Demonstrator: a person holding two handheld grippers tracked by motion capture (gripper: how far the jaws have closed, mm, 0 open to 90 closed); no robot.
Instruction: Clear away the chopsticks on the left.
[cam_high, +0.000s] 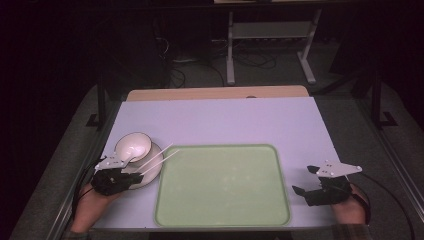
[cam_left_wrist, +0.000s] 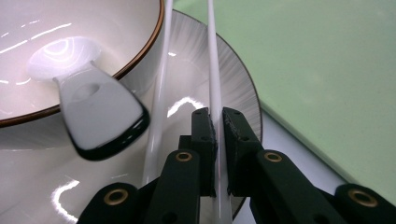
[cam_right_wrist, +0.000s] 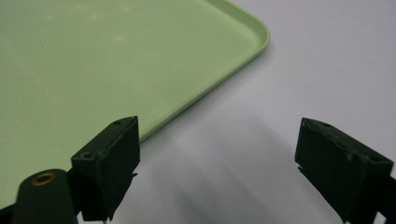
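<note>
Where the table's (cam_high: 220, 120) left edge nears the front: plate (cam_left_wrist: 196, 84) bearing bowl (cam_left_wrist: 70, 37) and spoon (cam_left_wrist: 100, 116), just beside the tray (cam_high: 222, 185). Two chopsticks (cam_left_wrist: 161, 93) slanting over plate toward tray. Left gripper (cam_left_wrist: 218, 119) pinched nearly shut on one chopstick. Right gripper (cam_right_wrist: 217, 154) spread wide, gripping nothing, over bare table at tray's right edge.

Left tongs (cam_left_wrist: 218, 122): closed on one chopstick (cam_left_wrist: 214, 70), which runs ahead from the jaws over the plate (cam_left_wrist: 196, 79). Second chopstick (cam_left_wrist: 161, 79) lies just left of it, also on the plate. Bowl (cam_left_wrist: 70, 28) sits on the plate, ahead-left of the left tongs; spoon (cam_left_wrist: 100, 116) rests in it, handle over the rim. Tray (cam_high: 222, 185) on the table (cam_high: 225, 120), between left tongs and right tongs (cam_high: 305, 180).
</note>
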